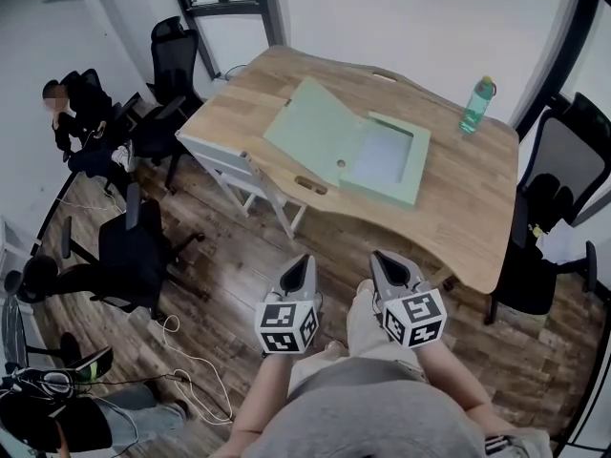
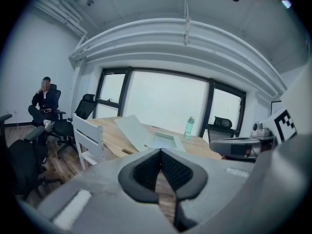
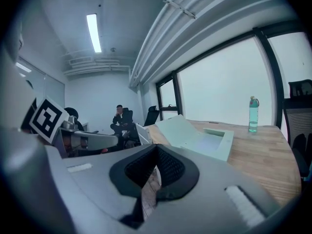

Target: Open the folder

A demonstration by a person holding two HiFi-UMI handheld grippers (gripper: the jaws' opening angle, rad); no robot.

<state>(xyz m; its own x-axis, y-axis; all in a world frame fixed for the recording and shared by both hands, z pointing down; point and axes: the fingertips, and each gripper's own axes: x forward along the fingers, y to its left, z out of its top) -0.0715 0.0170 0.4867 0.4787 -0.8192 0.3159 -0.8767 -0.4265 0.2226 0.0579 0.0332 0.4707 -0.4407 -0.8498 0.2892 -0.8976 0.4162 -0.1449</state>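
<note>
The pale green box folder (image 1: pixel 348 146) lies on the wooden table (image 1: pixel 477 208) with its cover swung up to the left and its inside tray showing. It also shows in the left gripper view (image 2: pixel 146 133) and the right gripper view (image 3: pixel 200 135). My left gripper (image 1: pixel 304 259) and right gripper (image 1: pixel 380 256) hang side by side over the floor, well short of the table's near edge. Each points toward the folder. The left gripper (image 2: pixel 160 151) has its jaws together with nothing between them. The right gripper (image 3: pixel 156 146) is likewise shut and holds nothing.
A green water bottle (image 1: pixel 476 105) stands at the table's far right. A white chair (image 1: pixel 229 165) is tucked at the table's left front. Black office chairs (image 1: pixel 134 246) stand to the left and right. A person (image 1: pixel 67 113) sits far left. Cables (image 1: pixel 191 361) lie on the floor.
</note>
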